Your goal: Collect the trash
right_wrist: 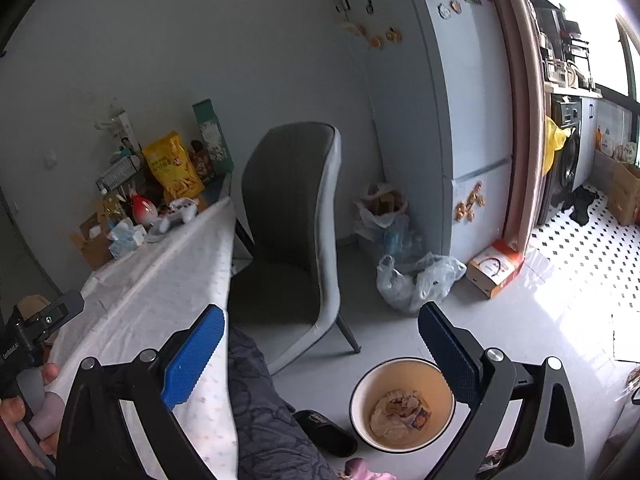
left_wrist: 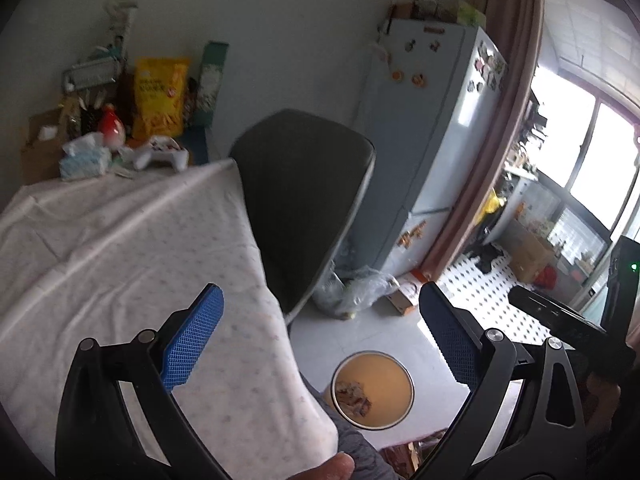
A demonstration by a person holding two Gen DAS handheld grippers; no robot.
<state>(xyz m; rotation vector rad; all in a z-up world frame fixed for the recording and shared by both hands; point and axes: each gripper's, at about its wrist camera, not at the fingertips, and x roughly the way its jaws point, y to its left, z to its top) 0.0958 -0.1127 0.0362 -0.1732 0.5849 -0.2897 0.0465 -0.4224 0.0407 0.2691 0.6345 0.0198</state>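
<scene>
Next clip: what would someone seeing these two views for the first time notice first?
Both grippers, left gripper and right gripper, are open and empty, held above the floor beside the cloth-covered table. Between the fingers, a round bin on the floor holds a few crumpled wrappers. Behind it stand a grey chair pushed up to the table and a pale blue fridge dotted with magnets.

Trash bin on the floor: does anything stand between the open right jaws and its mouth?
Nothing visible does. The right gripper hangs open and empty above the floor, and the trash bin sits just below its right jaw, mouth up, some wrappers inside. A black slipper lies beside the bin, not over it.
</scene>
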